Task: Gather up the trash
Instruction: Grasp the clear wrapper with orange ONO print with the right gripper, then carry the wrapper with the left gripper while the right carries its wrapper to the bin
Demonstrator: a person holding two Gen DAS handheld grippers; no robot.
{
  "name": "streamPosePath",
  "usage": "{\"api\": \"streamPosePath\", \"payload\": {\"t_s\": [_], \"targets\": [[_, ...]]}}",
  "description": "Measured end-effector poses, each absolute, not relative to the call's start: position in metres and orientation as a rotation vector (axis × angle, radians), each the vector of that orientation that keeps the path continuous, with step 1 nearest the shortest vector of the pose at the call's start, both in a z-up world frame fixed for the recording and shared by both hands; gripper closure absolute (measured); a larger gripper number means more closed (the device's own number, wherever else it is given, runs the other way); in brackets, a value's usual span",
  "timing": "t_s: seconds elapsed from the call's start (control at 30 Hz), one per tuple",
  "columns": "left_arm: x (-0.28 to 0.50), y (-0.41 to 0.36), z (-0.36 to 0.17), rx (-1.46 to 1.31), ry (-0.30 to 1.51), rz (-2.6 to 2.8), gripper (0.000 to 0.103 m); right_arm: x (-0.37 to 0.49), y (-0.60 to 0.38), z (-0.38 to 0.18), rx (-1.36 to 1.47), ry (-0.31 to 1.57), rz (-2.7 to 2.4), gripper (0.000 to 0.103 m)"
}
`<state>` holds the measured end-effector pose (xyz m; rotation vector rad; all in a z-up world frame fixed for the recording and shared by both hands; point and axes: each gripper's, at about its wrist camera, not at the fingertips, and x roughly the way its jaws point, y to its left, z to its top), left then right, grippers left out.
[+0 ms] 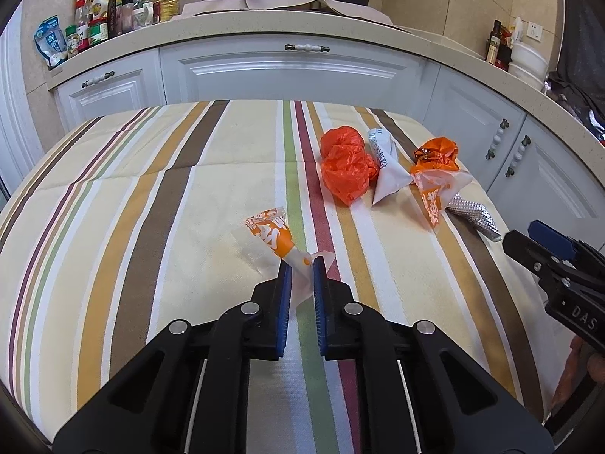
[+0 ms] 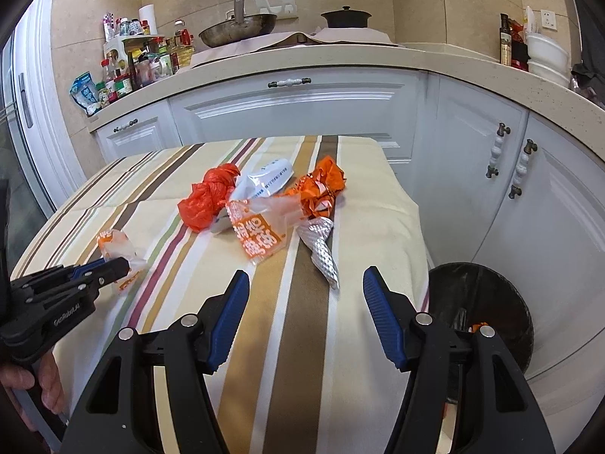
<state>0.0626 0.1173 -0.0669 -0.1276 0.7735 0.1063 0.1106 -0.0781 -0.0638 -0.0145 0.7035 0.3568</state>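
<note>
Pinching a clear orange-printed plastic wrapper point(image 1: 278, 240) on the striped-cloth bench point(image 1: 151, 204), left tongs point(image 1: 302, 265) closing narrow, right tongs point(image 2: 306, 287) gaping wide above crinkled silver foil point(image 2: 321, 249).

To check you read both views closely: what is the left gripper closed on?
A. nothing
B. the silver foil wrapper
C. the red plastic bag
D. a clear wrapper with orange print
D: the left gripper has its jaws pinched on the clear wrapper with orange print, apart from the pile.
</note>
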Motion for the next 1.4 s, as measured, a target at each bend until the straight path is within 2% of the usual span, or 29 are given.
{"api": "streamPosePath", "payload": {"t_s": [0.2,0.4,0.57,0.7,0.73,0.9,1.4], "targets": [[0.063,0.122,-0.060,-0.126,0.756,0.119,0.092,0.130,-0.068,-0.058,-0.005,0.685,0.374,0.042],[0.071,0.129,-0.056,-0.125,0.741,0.145,0.092,0.151,-0.057,-0.059,-0.014,0.688,0.392,0.047],[0.080,0.137,-0.055,-0.132,0.733,0.169,0.092,0.164,-0.052,-0.065,-0.022,0.711,0.411,0.059],[0.085,0.141,-0.054,-0.140,0.730,0.178,0.092,0.167,-0.051,-0.070,-0.020,0.732,0.430,0.079],[0.086,0.142,-0.054,-0.142,0.729,0.179,0.092,0.167,-0.050,-0.071,-0.024,0.737,0.435,0.080],[0.086,0.142,-0.055,-0.146,0.732,0.177,0.092,0.160,-0.049,-0.069,-0.032,0.723,0.443,0.085],[0.074,0.129,-0.043,-0.146,0.712,0.148,0.092,0.134,-0.067,-0.049,-0.006,0.669,0.436,0.085]]}}
